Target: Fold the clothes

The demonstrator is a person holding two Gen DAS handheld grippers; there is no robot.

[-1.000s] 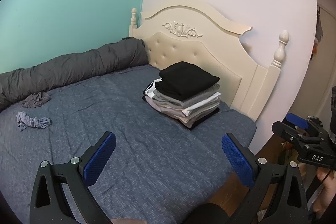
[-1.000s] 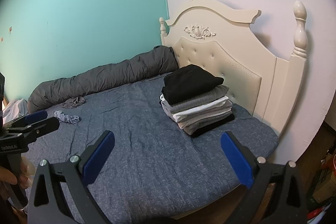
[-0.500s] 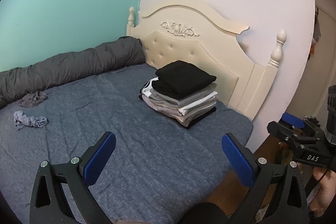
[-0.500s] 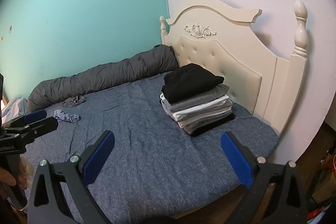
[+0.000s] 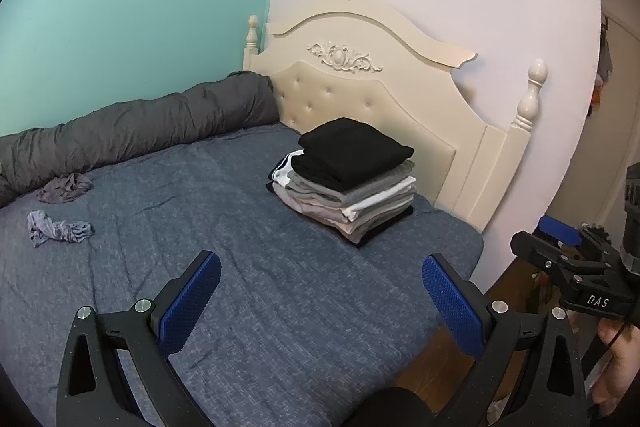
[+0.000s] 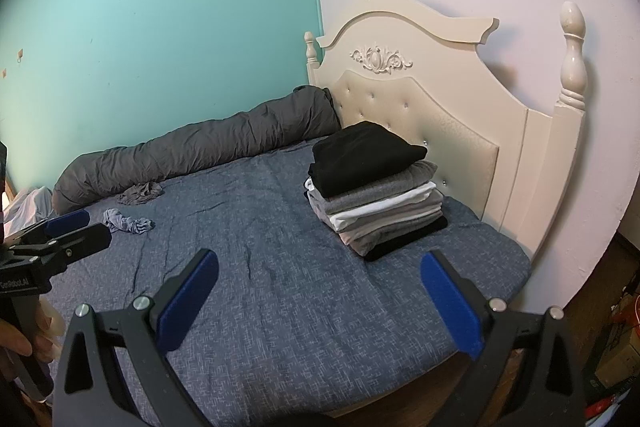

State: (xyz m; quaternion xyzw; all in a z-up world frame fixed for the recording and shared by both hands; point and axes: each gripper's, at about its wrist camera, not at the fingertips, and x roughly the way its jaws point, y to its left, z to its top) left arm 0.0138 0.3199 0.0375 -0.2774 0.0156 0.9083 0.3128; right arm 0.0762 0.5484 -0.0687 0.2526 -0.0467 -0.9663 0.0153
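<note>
A stack of folded clothes point(image 5: 348, 183), black piece on top, sits on the blue bed point(image 5: 248, 267) near the headboard; it also shows in the right wrist view point(image 6: 376, 187). Two crumpled pieces lie at the far left: a light blue one point(image 5: 58, 231) point(image 6: 128, 223) and a grey one point(image 5: 64, 187) point(image 6: 140, 192). My left gripper point(image 5: 320, 303) is open and empty above the bed's near part. My right gripper point(image 6: 320, 301) is open and empty too, well short of the stack. Each gripper shows at the edge of the other's view.
A rolled dark grey duvet point(image 5: 132, 131) lies along the teal wall. A cream headboard point(image 5: 380, 95) with posts stands behind the stack. Wooden floor and clutter point(image 6: 616, 347) lie to the right of the bed. White fabric point(image 6: 24, 205) shows at the far left.
Both grippers stayed open and empty. The left view drifted slightly back and right, so the stack sits a little further left. The right view barely changed.
</note>
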